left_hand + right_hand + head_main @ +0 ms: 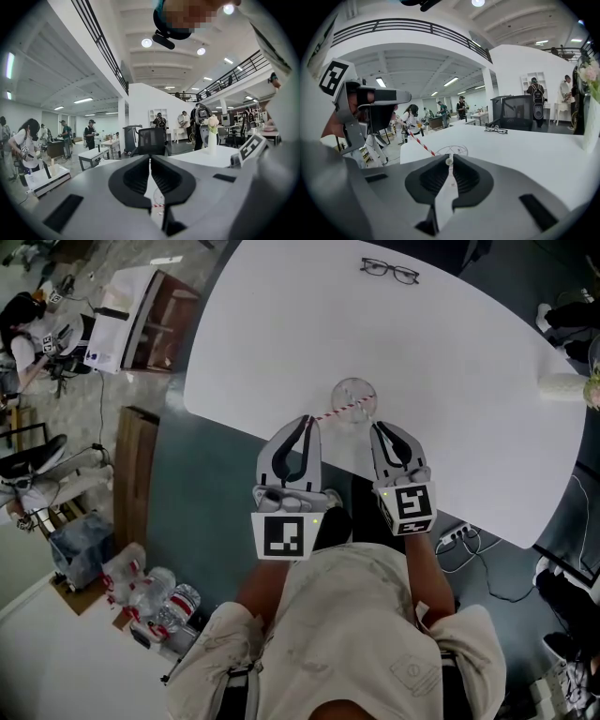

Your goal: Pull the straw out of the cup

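A clear cup (353, 395) stands near the front edge of the white table (450, 381). A red-and-white striped straw (337, 410) leans out of it toward the left. My right gripper (377, 426) is at the cup's near right side. In the right gripper view its jaws (449, 160) are closed on the cup's rim (452, 151), and the straw (419, 140) slants up and to the left. My left gripper (302, 420) is by the straw's free end, with its jaws (150, 157) together and empty. The straw (157, 205) shows below them.
Black glasses (389, 271) lie at the table's far side. A white vase with flowers (562, 387) stands at the right edge. On the floor are a power strip with cables (459, 538), bottles (150, 596) and a wooden board (134, 474). People stand in the hall behind.
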### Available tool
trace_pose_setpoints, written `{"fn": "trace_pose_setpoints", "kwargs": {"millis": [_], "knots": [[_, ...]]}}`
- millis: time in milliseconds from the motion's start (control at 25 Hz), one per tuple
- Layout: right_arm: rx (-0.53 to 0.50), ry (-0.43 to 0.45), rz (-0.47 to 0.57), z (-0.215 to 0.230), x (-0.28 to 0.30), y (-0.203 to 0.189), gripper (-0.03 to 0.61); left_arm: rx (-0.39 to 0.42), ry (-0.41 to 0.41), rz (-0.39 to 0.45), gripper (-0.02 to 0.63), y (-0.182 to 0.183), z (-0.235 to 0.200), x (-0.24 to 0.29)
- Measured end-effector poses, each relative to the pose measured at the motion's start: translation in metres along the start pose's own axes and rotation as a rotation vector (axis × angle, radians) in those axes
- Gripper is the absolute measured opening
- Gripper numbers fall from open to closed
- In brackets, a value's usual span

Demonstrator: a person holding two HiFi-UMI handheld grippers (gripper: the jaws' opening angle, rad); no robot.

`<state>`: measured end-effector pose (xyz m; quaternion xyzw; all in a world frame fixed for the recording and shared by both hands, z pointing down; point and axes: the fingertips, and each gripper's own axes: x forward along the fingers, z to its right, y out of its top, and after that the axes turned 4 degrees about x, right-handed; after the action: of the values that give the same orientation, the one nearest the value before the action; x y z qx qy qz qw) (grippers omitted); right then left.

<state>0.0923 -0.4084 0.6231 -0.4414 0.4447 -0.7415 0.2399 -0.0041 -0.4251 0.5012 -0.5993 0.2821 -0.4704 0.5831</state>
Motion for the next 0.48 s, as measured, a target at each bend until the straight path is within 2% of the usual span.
{"fn": "trace_pose_setpoints", "kwargs": {"millis": [480], "knots": [[-0.063,-0.098,0.051,-0.017,-0.039,0.015,0.023,-0.015,0.01,0.071,0.012,0.015,0.0,-0.05]]}}
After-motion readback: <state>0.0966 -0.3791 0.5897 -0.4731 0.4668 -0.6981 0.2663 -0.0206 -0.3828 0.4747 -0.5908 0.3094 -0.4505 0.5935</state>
